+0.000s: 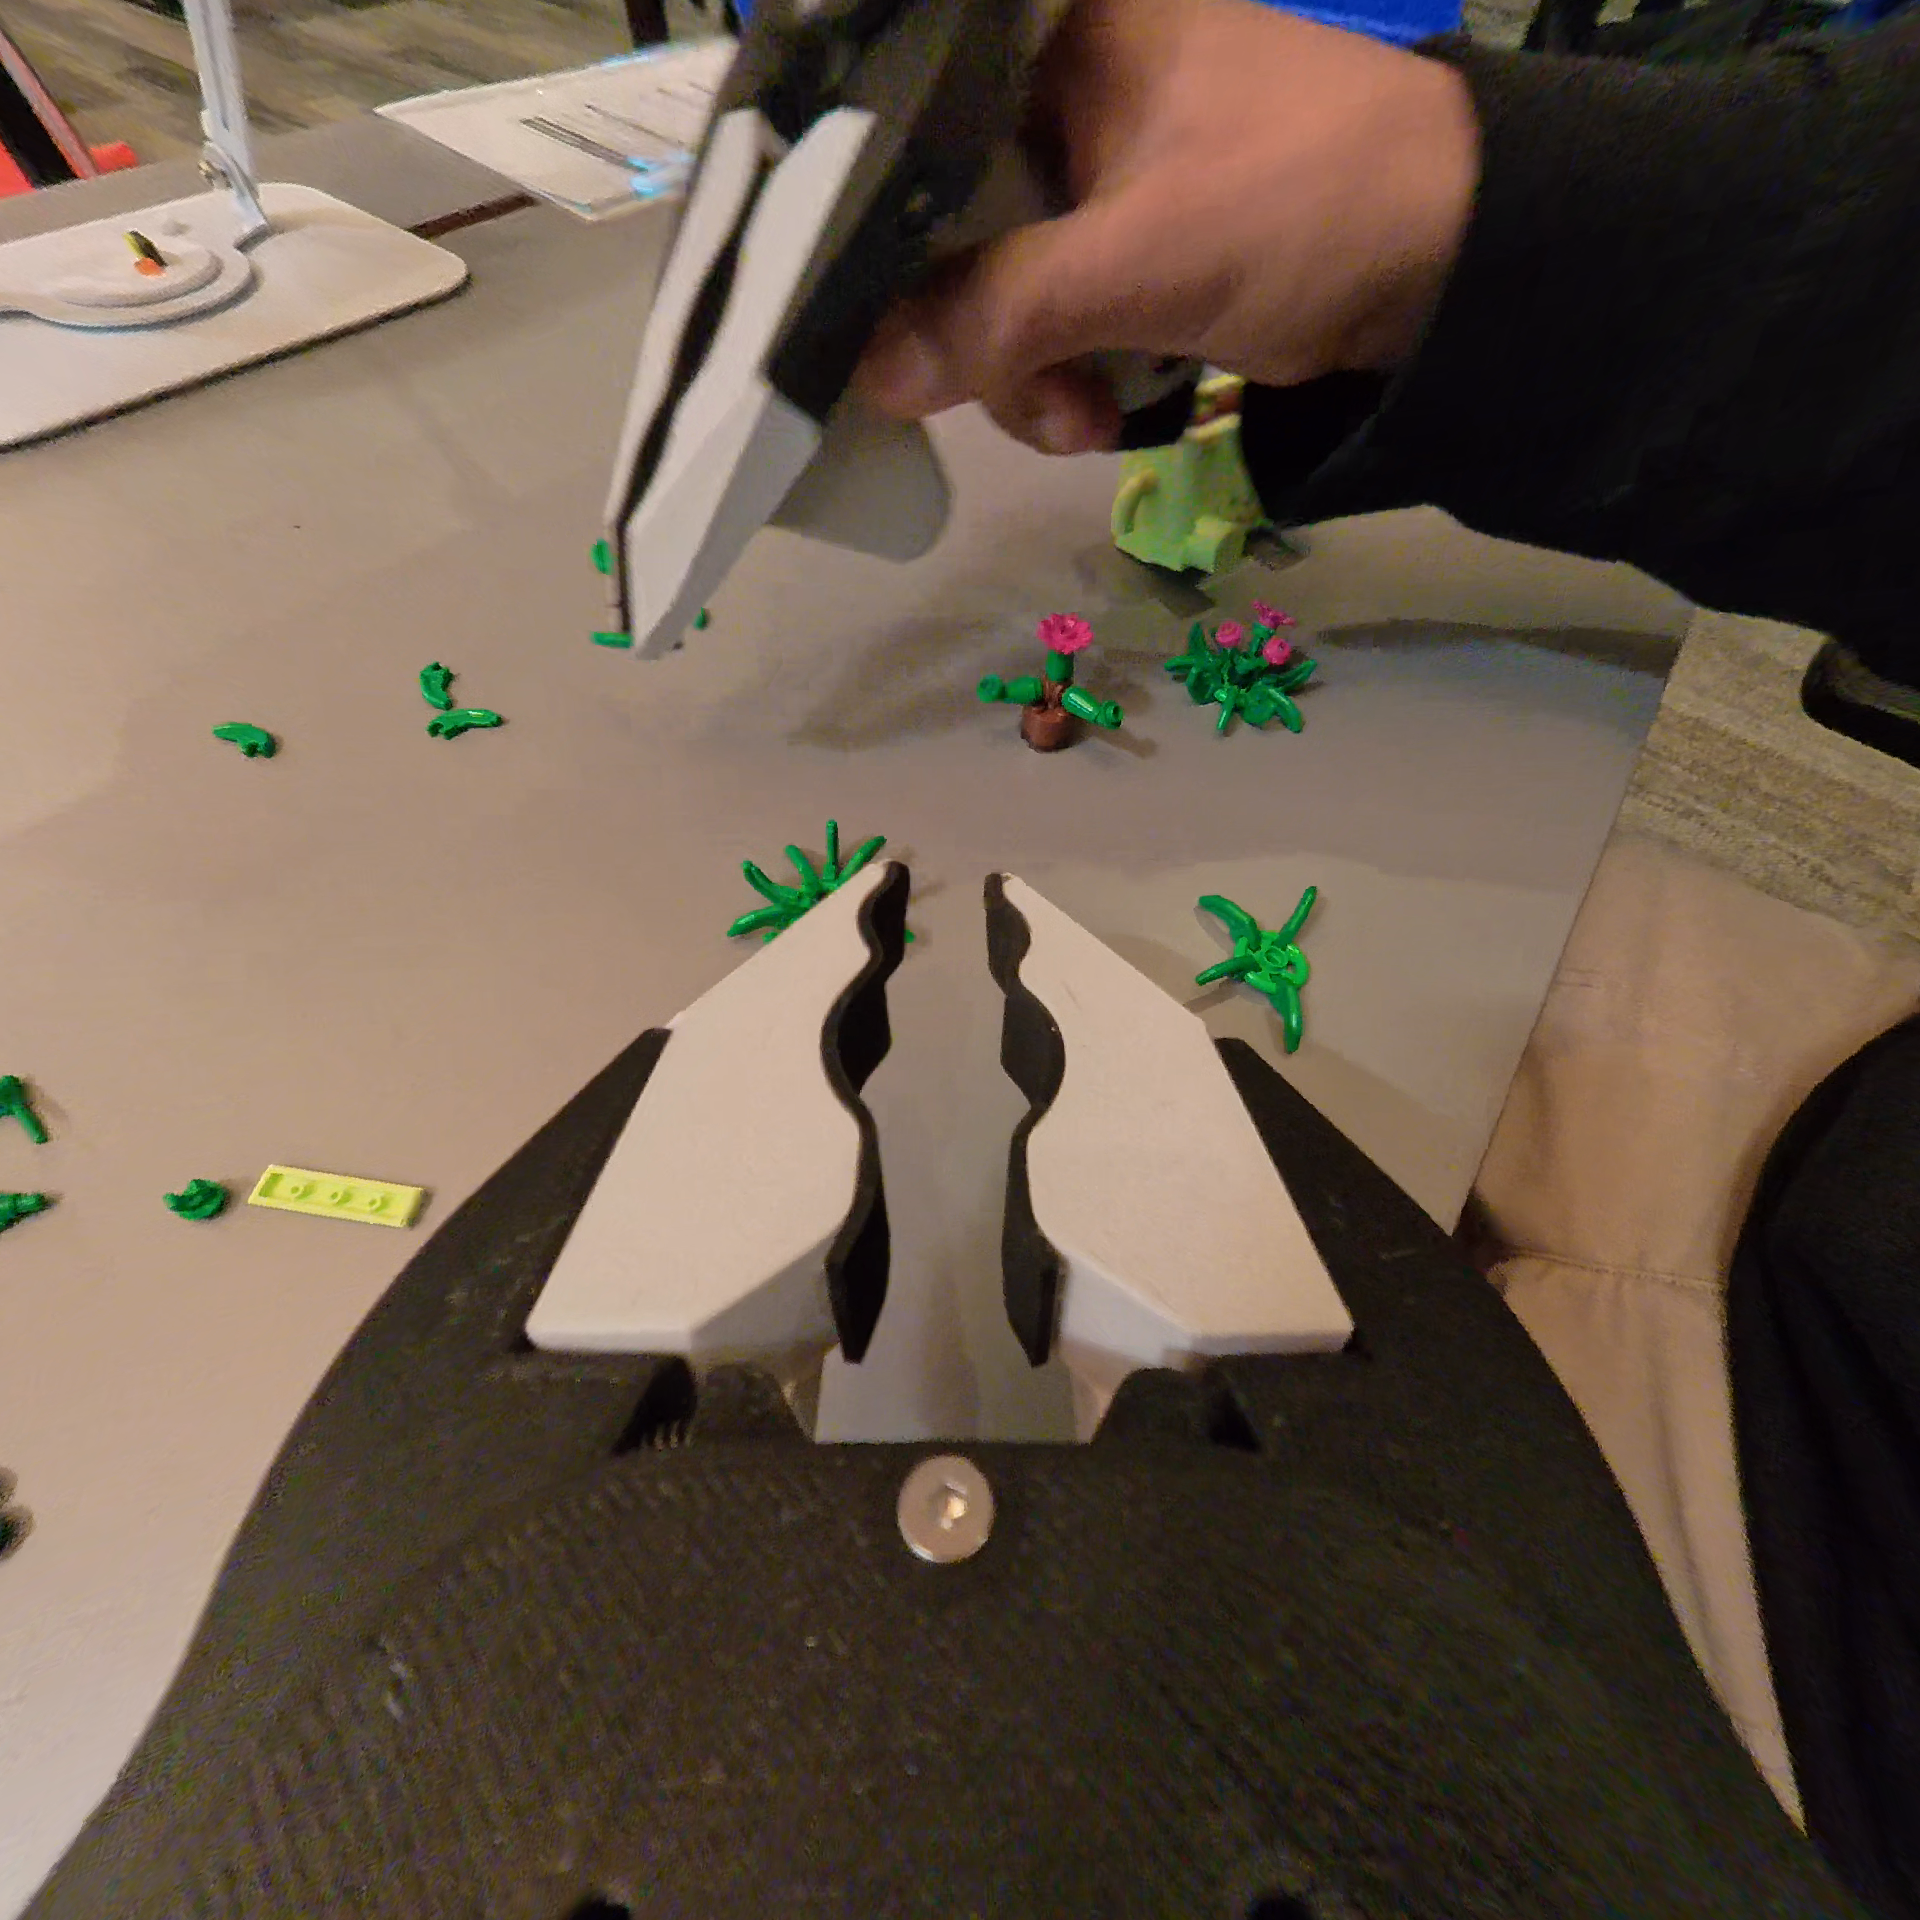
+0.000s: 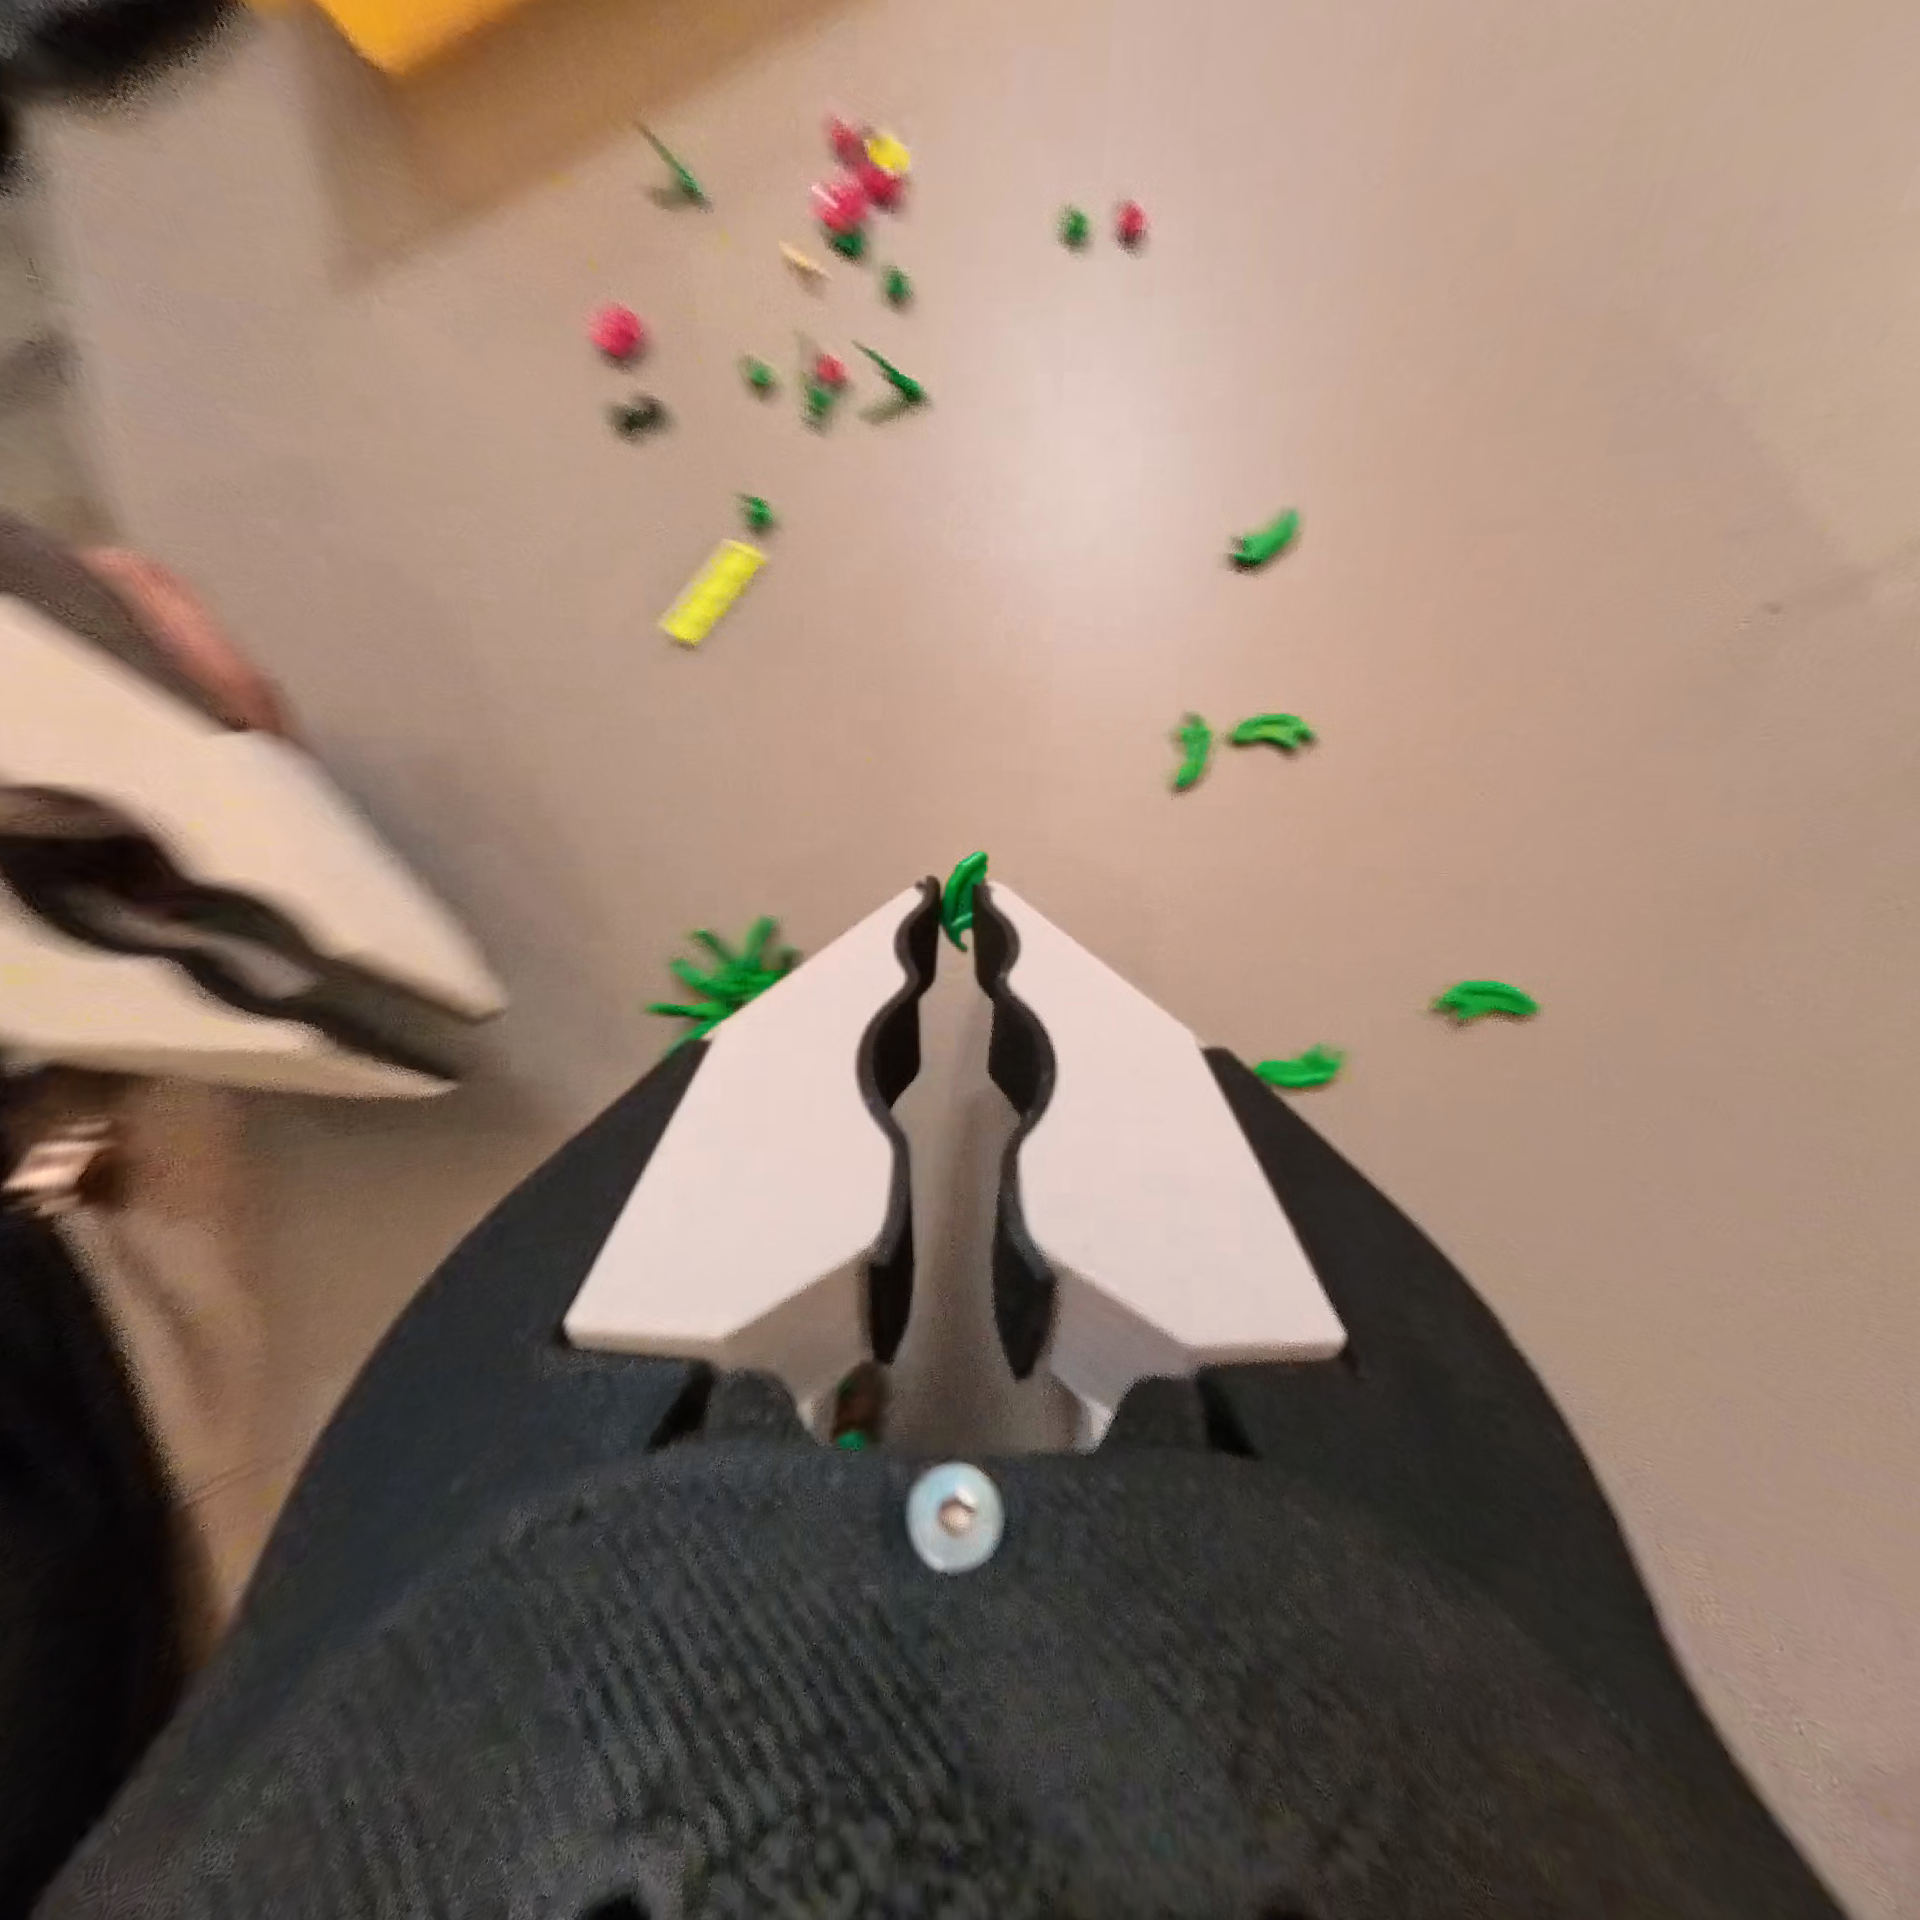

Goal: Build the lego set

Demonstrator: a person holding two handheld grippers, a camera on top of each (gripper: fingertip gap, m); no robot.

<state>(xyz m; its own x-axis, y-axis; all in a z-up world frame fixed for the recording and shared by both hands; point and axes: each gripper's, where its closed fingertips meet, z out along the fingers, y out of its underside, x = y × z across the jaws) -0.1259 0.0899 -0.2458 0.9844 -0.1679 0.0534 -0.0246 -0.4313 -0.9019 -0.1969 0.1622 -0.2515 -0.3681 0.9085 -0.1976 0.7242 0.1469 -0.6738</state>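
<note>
My left gripper [image 1: 943, 883] is open and empty, low over the grey table [image 1: 520, 935]. A green spiky plant piece [image 1: 795, 883] lies just beside its left fingertip; it also shows in the right wrist view [image 2: 727, 977]. My right gripper [image 2: 958, 896] is shut on a small green leaf piece [image 2: 961, 899], pinched at the very tips and sticking out past them. In the left wrist view the right gripper [image 1: 636, 613] hangs above the table, fingers together, with a person's hand on it. The left gripper [image 2: 457, 1029] shows blurred at the left of the right wrist view.
A second green plant piece [image 1: 1262, 961], a flower in a brown pot [image 1: 1055, 691], a green bush with pink flowers [image 1: 1242, 675] and a light green build [image 1: 1184, 499] stand on the table. A lime plate [image 1: 338, 1195] and loose green leaves [image 1: 457, 707] lie left. A white stand [image 1: 156, 281] is far left. The left gripper's tips are roughly 11 centimetres from the right gripper's. The lime plate [image 1: 338, 1195] is about equally far from each gripper, around 12 centimetres. The right camera catches it too, in the right wrist view [image 2: 714, 593].
</note>
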